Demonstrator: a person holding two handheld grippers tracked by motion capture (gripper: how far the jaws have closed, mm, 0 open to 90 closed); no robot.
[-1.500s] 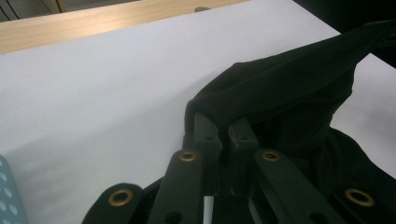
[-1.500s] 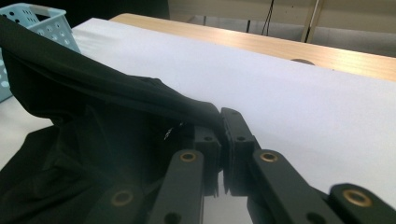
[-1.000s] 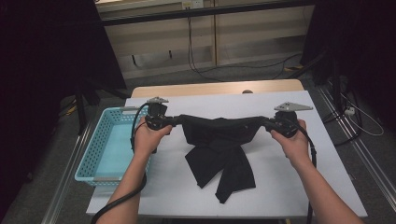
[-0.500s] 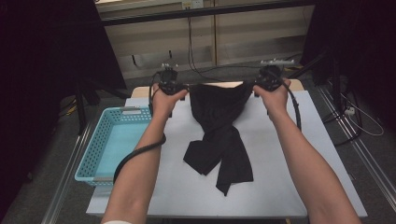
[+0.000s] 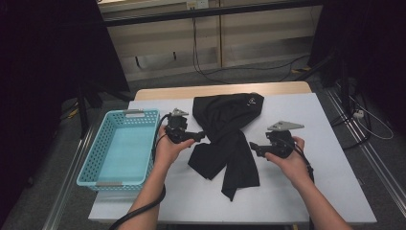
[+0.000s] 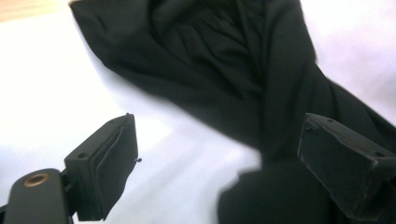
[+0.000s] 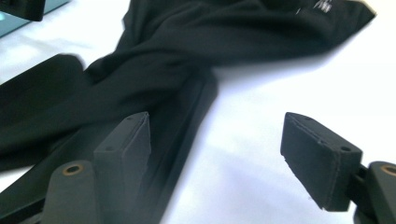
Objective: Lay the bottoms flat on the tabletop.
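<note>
**Black garment lies loose on the worktop, both jaws spread**

From the high view, the black garment [image 5: 227, 132] lies crumpled down the middle of the white worktop [image 5: 330, 191], its broad upper part near the far edge and two narrower lengths trailing toward the person. The left hand-held gripper [image 5: 200, 137] sits at the garment's left edge, about halfway down, jaws pointing into the cloth. The right hand-held gripper [image 5: 253, 147] is just beside the right edge of the garment, pointing at it (whether it touches the fabric I cannot tell from here). A turquoise basket [image 5: 91, 160] stands at the left end of the worktop, beside the left hand.

In the left gripper view, the left hand-held gripper [image 6: 217, 161] has its jaws wide apart; they have just been opening. The garment [image 6: 219, 70] spreads ahead of them, and a dark fold lies low between the jaws toward the right one, but neither pad presses on it.

In the right gripper view, the right hand-held gripper [image 7: 217, 156] also stands wide, its jaws having just been opening. Bare white worktop [image 7: 289, 79] lies between them; the garment [image 7: 187, 42] runs across ahead and passes behind the left jaw, ungripped.
</note>
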